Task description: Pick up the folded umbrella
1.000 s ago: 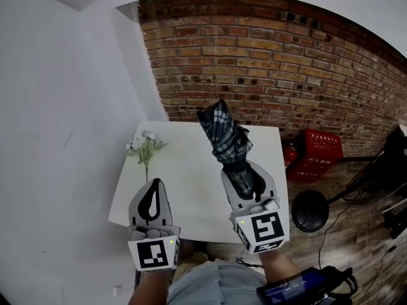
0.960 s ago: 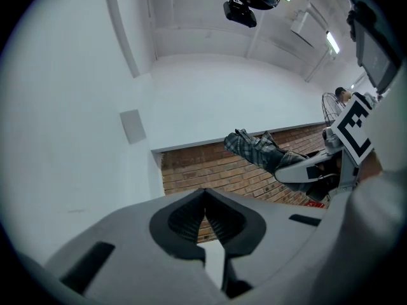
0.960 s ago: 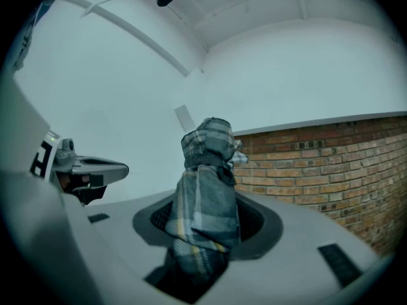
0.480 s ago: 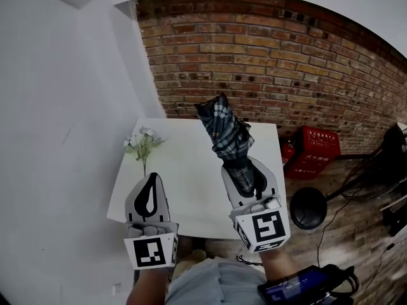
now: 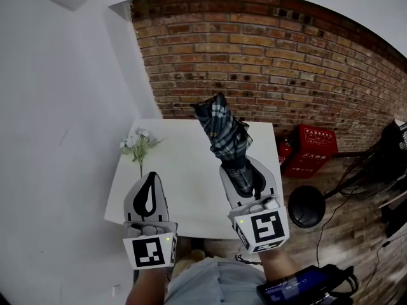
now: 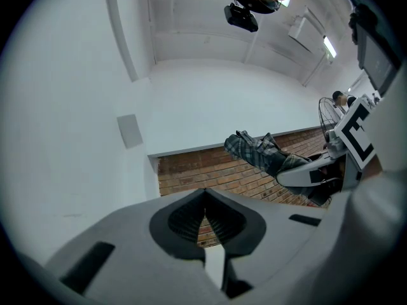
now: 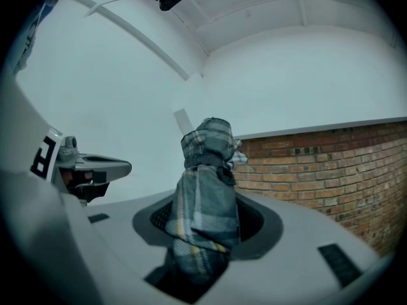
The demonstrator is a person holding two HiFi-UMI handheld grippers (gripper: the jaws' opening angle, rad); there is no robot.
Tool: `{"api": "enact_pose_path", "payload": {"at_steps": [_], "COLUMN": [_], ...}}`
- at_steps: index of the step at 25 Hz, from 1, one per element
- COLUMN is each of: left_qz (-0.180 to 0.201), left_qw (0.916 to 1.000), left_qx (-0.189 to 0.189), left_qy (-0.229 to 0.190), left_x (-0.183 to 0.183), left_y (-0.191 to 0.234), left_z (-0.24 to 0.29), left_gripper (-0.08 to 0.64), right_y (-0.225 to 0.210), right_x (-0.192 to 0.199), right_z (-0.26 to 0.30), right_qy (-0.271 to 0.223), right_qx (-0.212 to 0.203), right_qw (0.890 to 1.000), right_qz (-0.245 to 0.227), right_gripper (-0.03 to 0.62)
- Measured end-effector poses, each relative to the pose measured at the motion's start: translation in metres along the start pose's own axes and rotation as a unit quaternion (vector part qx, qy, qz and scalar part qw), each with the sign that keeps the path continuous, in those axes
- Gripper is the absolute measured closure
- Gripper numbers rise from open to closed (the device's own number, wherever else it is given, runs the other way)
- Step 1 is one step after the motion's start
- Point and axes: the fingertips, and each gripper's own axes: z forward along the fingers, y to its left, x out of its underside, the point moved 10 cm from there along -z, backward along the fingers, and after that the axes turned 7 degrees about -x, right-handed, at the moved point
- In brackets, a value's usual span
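White table (image 5: 191, 170), flowers (image 5: 138, 143) left of plaid umbrella (image 5: 222, 129)

The folded umbrella (image 5: 224, 131) is dark plaid with pale and yellow stripes, and its fabric is loosely bunched. Its lower end is clamped between the jaws of the right tool (image 5: 245, 173). It juts straight out from them, held up over the white counter (image 5: 184, 176).

White table (image 5: 184, 183), flower sprig (image 5: 138, 146) near its left edge, brick wall (image 5: 267, 62) behind, red crate (image 5: 315, 150) alongside.
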Motion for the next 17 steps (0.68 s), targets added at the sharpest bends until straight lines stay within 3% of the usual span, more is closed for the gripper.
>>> {"api": "enact_pose_path", "payload": {"at_steps": [17], "left_qz": [-0.009], "left_qw": [0.9999], "left_qx": [-0.002], "left_qy": [0.012], "left_x": [-0.0029], "left_y": [-0.0067], "left_z": [-0.0031], "left_gripper": [0.552], "right_y": [-0.001], "right_x": [0.0011], "right_z": [0.0011], "right_qy": [-0.003], "right_qx": [-0.007], "right_qw": [1.0], "right_qz": [0.003], "right_gripper": [0.403]}}
